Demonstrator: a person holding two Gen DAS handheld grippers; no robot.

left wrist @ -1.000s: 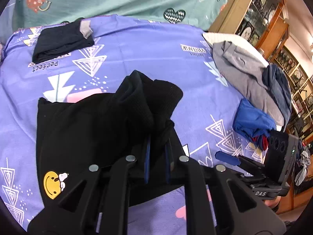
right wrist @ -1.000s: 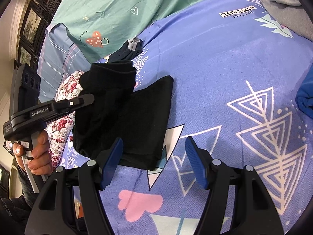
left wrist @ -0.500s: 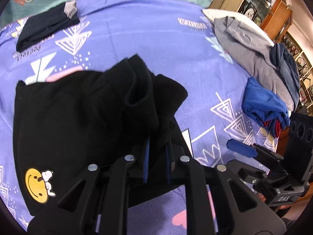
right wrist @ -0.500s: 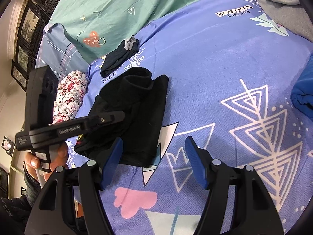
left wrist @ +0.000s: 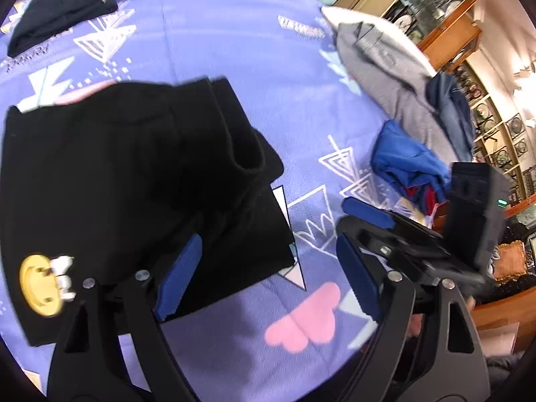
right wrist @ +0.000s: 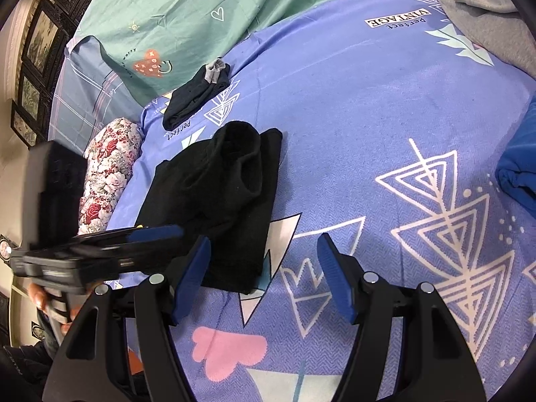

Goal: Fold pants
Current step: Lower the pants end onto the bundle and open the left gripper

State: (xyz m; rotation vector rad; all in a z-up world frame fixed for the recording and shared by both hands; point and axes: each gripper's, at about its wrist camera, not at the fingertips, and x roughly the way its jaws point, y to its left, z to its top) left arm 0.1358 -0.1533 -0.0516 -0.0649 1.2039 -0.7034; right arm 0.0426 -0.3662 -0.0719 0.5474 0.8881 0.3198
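Black pants (left wrist: 127,174) with a yellow smiley patch (left wrist: 42,284) lie folded on the purple bedsheet (left wrist: 234,50), the cuffed legs laid on top. My left gripper (left wrist: 268,254) is open and empty, its left finger over the pants' near edge. The pants also show in the right wrist view (right wrist: 221,194). My right gripper (right wrist: 264,268) is open and empty, just right of the pants' near corner. The left gripper (right wrist: 100,251) shows there at the left, the right gripper (left wrist: 368,214) in the left wrist view.
A folded dark garment (right wrist: 197,97) lies at the far side. A grey garment (left wrist: 385,73), a navy one (left wrist: 449,100) and a blue one (left wrist: 405,160) are piled at the right. A floral pillow (right wrist: 107,171) lies left, a wooden cabinet (left wrist: 435,6) beyond the bed.
My left gripper has opened and let go of the pants leg cuffs, which now lie flat on the folded pants. The right gripper has stayed open beside them.
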